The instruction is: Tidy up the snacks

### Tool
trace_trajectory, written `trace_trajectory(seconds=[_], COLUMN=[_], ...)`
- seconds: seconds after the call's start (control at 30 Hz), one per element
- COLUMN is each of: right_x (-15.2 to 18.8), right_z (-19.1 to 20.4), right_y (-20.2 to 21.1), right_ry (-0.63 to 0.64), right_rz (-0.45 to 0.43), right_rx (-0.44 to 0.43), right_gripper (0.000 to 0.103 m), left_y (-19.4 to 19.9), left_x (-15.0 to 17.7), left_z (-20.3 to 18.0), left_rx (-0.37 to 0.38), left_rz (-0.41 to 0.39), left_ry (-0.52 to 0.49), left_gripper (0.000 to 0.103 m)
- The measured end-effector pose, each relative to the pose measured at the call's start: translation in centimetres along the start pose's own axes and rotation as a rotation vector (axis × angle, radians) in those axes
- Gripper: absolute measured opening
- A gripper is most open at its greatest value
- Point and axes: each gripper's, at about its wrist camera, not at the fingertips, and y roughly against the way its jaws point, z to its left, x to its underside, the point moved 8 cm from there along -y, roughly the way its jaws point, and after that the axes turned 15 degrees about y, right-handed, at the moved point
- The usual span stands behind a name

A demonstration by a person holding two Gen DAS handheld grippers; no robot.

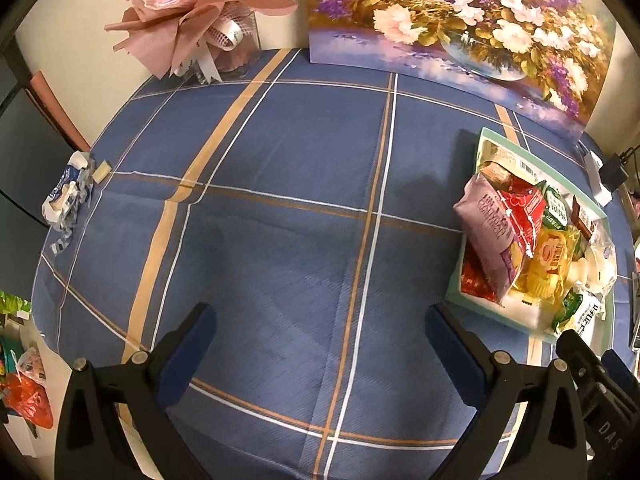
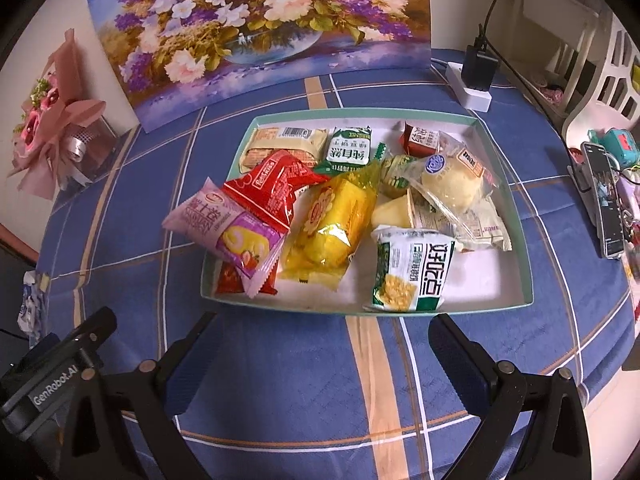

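Left wrist view: my left gripper [image 1: 320,336] hangs over bare blue plaid cloth [image 1: 280,208], fingers spread wide, nothing between them. Tray [image 1: 472,300] sits to my right on the cloth, packed with snacks; purple pack [image 1: 486,224] leans over its near-left wall. Red pack [image 1: 524,208] just behind it, yellow pack [image 1: 554,256] beside that. Part of my right gripper [image 1: 592,376] shows at the lower right, just this side of the tray. Bouquet [image 1: 192,12] far left at the wall, flower painting [image 1: 460,20] propped behind the tray. Crumpled wrapper [image 1: 68,192] at the cloth's left edge.

Right wrist view: my right gripper [image 2: 320,340] faces the tray [image 2: 516,216] straight on, fingers released and wide apart, holding nothing, tips just short of the near wall. All snacks in the tray: purple pack [image 2: 224,228] half over the left wall, resting on the red pack [image 2: 276,188]; yellow pack [image 2: 332,228] centre; green-white pack [image 2: 412,272] upright at the near wall; clear-wrapped bun [image 2: 452,188] right of centre; small green-white pack [image 2: 350,148], beige pack [image 2: 284,140] and brown pack [image 2: 420,136] along the far wall. Near-right tray corner is bare. Charger [image 2: 478,64] on a power strip behind the tray, phone [image 2: 606,200] at the far right. Left gripper body [image 2: 60,376] at lower left, its fingers out of view here.
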Motion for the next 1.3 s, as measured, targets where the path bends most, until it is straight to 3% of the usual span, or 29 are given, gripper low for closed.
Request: trace_trajectory(seconds=[1.3], right_x=[0.14], right_z=[0.03], right_y=[-0.55], right_ry=[0.006], right_rz=[0.01], right_rx=[-0.004], right_gripper=[0.103], left_y=[-0.21], left_x=[-0.09], left_z=[-0.2], left_rx=[0.024], left_rz=[0.035], left_ry=[0.03], left_gripper=[0.103])
